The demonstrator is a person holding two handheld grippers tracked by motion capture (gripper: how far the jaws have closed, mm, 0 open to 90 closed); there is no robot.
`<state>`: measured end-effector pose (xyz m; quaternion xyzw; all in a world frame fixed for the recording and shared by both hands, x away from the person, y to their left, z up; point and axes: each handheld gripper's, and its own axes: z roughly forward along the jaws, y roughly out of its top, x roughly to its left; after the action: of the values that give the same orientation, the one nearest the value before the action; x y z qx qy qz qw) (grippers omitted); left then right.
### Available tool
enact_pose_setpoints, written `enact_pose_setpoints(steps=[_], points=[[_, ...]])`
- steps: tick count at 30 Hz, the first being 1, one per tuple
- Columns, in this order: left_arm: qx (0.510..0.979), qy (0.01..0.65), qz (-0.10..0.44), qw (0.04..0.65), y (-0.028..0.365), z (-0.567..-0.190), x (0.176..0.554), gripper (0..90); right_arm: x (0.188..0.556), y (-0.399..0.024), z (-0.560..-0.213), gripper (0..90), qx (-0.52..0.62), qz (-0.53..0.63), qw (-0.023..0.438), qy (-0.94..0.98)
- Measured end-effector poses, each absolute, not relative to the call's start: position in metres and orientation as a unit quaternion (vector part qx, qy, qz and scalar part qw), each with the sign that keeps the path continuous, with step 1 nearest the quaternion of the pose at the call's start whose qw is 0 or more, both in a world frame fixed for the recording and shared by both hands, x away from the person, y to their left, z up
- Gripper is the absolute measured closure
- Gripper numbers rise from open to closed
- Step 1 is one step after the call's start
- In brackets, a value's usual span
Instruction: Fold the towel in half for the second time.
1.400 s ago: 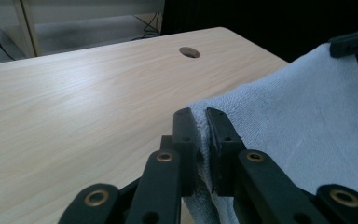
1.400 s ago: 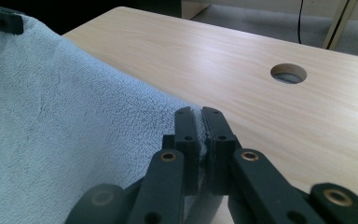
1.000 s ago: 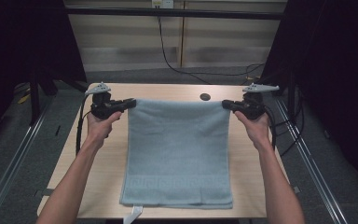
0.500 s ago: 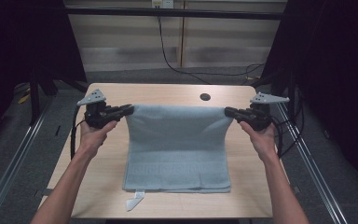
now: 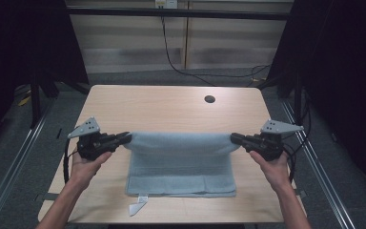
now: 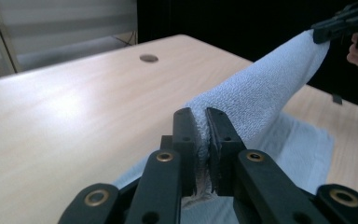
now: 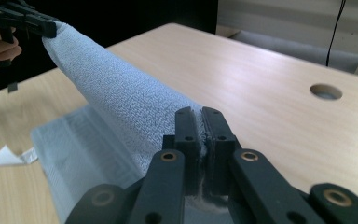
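Observation:
A light blue towel [image 5: 178,162] hangs stretched between both grippers above the wooden table [image 5: 167,107]. Its upper edge is lifted while its lower part lies flat near the table's front edge. My left gripper [image 5: 126,138] is shut on the towel's left corner, seen up close as cloth [image 6: 261,93] pinched between the jaws of the left gripper [image 6: 202,114]. My right gripper [image 5: 233,138] is shut on the right corner, and the towel [image 7: 121,102] runs from the right gripper [image 7: 199,113] toward the other hand. A white tag [image 5: 137,208] sticks out at the towel's front left.
A round cable hole [image 5: 209,99] sits in the tabletop at the back right. Bare wood stretches behind the towel. Black cables [image 5: 66,164] trail from both grippers. Metal rails [image 5: 14,162] run along the floor on both sides.
Both hands have pulled the held towel edge toward the front of the table, folding the lifted part over the flat lower part. The grips stayed shut.

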<state>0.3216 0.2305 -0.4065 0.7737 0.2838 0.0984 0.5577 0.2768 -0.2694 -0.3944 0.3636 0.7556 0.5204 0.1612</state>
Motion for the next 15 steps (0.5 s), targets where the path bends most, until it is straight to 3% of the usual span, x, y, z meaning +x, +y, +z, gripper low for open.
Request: enact_pose_setpoints(steps=[10,15], points=[[0.798,0.288,0.064,0.526,0.234,-0.439,0.292,82.4,0.245,-0.267,-0.428,85.5,0.375,0.505,0.129,0.767],[0.8,0.285,0.039,0.526,0.237,-0.452,0.275,78.7,0.226,-0.267,-0.447,75.9,0.374,0.496,0.103,0.777]])
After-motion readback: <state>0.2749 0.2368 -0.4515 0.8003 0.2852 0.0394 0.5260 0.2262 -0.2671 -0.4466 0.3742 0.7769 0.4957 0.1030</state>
